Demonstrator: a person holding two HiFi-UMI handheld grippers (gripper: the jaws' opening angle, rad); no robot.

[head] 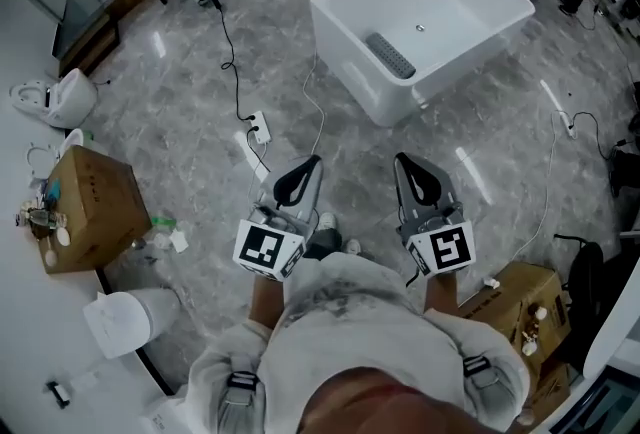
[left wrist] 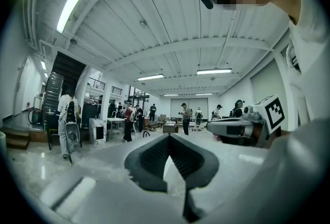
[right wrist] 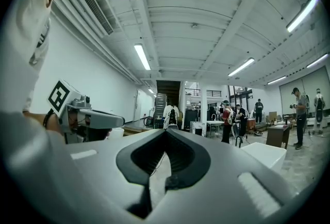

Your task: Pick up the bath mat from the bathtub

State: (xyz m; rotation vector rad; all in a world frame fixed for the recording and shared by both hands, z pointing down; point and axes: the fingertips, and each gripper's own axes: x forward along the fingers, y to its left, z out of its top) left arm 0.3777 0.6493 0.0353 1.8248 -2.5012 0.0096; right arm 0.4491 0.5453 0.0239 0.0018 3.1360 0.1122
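The white bathtub [head: 340, 32] stands on the grey marble floor ahead of me, with black taps at its far end. The grey bath mat [head: 390, 55] lies flat on the tub's bottom near the left wall. Both grippers are held level in front of my body, well short of the tub. The left gripper [head: 312, 162] is shut and holds nothing; its jaws meet at the tip [left wrist: 169, 138]. The right gripper [head: 402, 162] is likewise shut and empty [right wrist: 165, 132]. Each gripper view shows the other gripper beside it. The tub's white corner [right wrist: 263, 153] appears in the right gripper view.
A power strip [head: 258, 129] and black and white cables lie on the floor between me and the tub. Cardboard boxes sit at the left [head: 90, 207] and lower right [head: 520, 297]. A toilet [head: 60, 100] and a white bin [head: 125, 322] stand at the left. People stand in the hall beyond.
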